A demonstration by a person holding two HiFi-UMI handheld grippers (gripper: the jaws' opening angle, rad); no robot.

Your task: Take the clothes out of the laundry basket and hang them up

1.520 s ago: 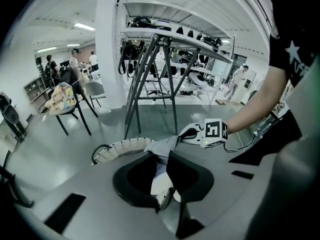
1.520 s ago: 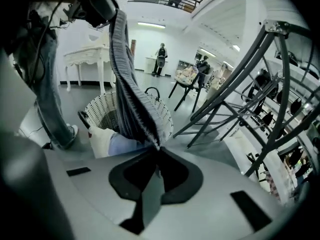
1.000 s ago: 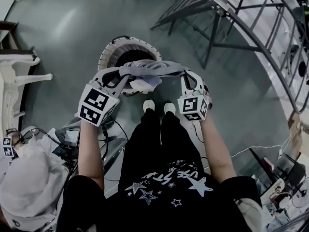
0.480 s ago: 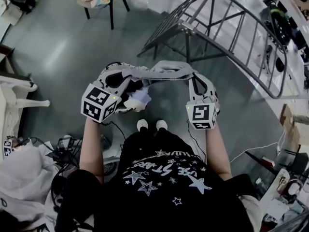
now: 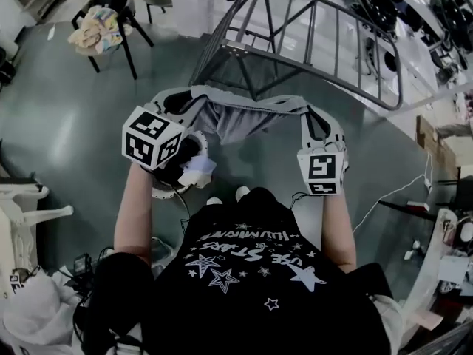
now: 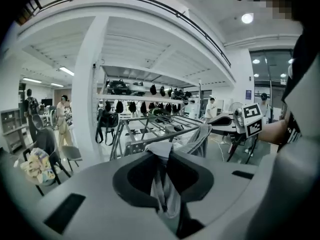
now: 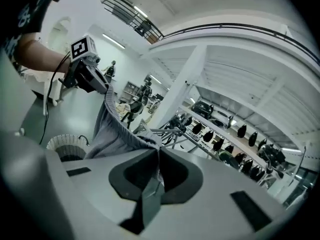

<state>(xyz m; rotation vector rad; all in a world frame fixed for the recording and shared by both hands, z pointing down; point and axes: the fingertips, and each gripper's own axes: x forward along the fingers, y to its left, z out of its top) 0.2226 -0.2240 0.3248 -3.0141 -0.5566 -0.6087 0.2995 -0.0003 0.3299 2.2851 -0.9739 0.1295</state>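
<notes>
Grey garment (image 5: pixel 244 120) stretches level, long axis running left to right.

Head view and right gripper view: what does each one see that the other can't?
Only the head view shows the person's star shirt, white shoes and some colourful cloth on a chair. Only the right gripper view shows the ceiling, a long shelf of dark hanging gear, and the right hand-held gripper pinching cloth up close. Both show the grey garment stretched across to the left hand-held gripper, and the metal drying rack.
</notes>
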